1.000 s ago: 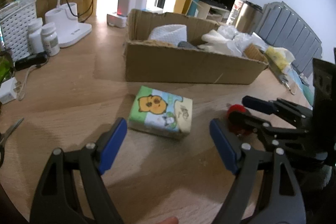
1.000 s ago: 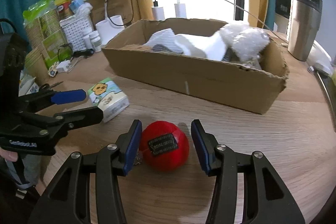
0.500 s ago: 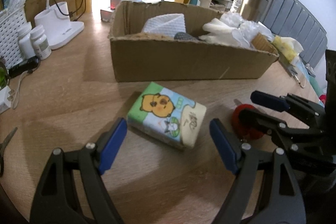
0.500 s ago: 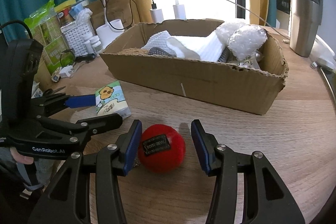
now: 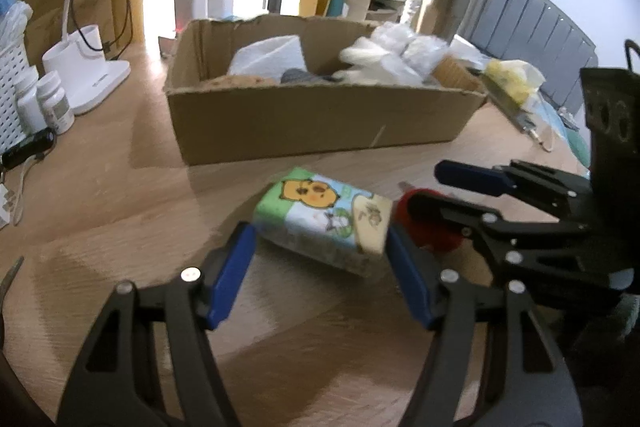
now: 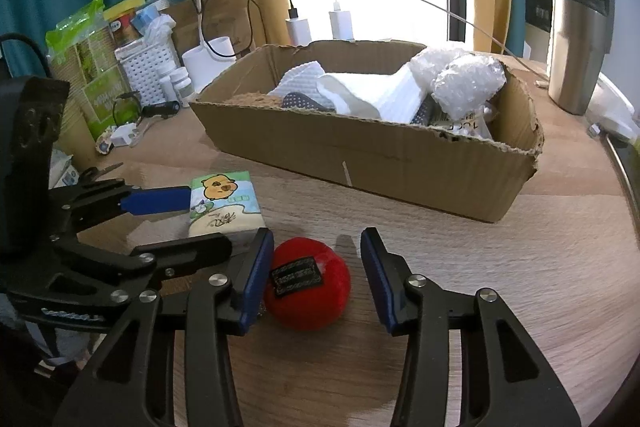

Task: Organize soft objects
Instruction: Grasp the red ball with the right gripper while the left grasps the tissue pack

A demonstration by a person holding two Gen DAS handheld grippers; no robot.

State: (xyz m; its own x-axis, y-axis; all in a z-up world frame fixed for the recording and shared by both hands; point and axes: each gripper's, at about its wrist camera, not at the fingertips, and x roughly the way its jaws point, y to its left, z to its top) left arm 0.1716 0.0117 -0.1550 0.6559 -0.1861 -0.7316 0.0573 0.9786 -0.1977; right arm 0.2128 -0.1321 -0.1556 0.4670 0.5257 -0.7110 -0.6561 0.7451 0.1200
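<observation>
Nearest the right wrist camera, the right gripper (image 6: 316,275) straddles a red plush ball (image 6: 307,285) resting on the wooden table (image 6: 500,267); its jaws have just been closing, the left pad touches or all but touches the ball, while a clear gap remains at the right pad, so the ball is not clamped. Just to the left, the left gripper (image 5: 320,259) has a printed tissue pack (image 5: 324,223) between its blue pads; its jaws have just been closing as well, both pads stand at the pack's ends, but blur prevents confirming firm pressure. The pack lies on the table, just beside the ball and in front of the box. Beyond both stands an open cardboard box (image 6: 380,155) holding white cloths, foam sheet and bubble wrap (image 6: 468,83). Farther back, at the table's edge, are a white lamp base (image 5: 86,71), pill bottles (image 5: 54,103), chargers and a steel tumbler (image 6: 576,55).
</observation>
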